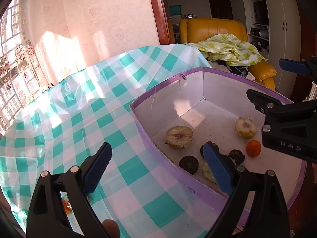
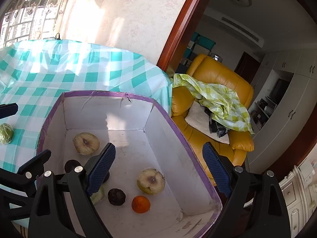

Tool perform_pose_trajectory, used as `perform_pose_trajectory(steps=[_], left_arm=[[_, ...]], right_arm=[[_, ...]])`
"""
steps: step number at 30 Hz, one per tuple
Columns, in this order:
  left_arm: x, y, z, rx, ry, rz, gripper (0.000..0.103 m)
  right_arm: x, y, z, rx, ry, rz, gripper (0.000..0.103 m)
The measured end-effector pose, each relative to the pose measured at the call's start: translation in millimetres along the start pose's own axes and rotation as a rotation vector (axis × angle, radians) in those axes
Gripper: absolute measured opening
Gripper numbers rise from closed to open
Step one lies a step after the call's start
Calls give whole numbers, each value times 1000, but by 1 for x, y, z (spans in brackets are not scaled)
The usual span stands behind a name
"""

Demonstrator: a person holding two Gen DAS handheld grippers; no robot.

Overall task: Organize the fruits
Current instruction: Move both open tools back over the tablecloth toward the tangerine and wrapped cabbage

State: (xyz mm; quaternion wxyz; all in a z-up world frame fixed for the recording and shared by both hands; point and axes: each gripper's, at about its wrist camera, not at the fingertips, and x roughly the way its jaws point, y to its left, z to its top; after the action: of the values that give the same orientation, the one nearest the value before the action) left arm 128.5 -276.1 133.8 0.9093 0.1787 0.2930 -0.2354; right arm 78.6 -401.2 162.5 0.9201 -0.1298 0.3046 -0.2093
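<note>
Fruits lie inside the purple-rimmed box (image 2: 190, 152) on the checked desk (image 1: 79, 119): two cut halves, dark balls, an orange (image 2: 140, 204). Only the right wrist view shows a wrapped green fruit (image 2: 6, 133) outside, left. Left gripper (image 1: 156, 170) and right gripper (image 2: 158, 170) both gape empty.
</note>
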Motion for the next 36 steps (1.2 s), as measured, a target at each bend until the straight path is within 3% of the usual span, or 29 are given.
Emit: perform_pose_trajectory(steps=[26, 36], left_arm=[[-24, 60, -41, -115, 23, 77, 94], [-17, 81, -81, -178, 75, 102, 94]], right_arm=[[-31, 31, 9, -73, -63, -4, 87], [-47, 56, 7, -67, -105, 97, 87]])
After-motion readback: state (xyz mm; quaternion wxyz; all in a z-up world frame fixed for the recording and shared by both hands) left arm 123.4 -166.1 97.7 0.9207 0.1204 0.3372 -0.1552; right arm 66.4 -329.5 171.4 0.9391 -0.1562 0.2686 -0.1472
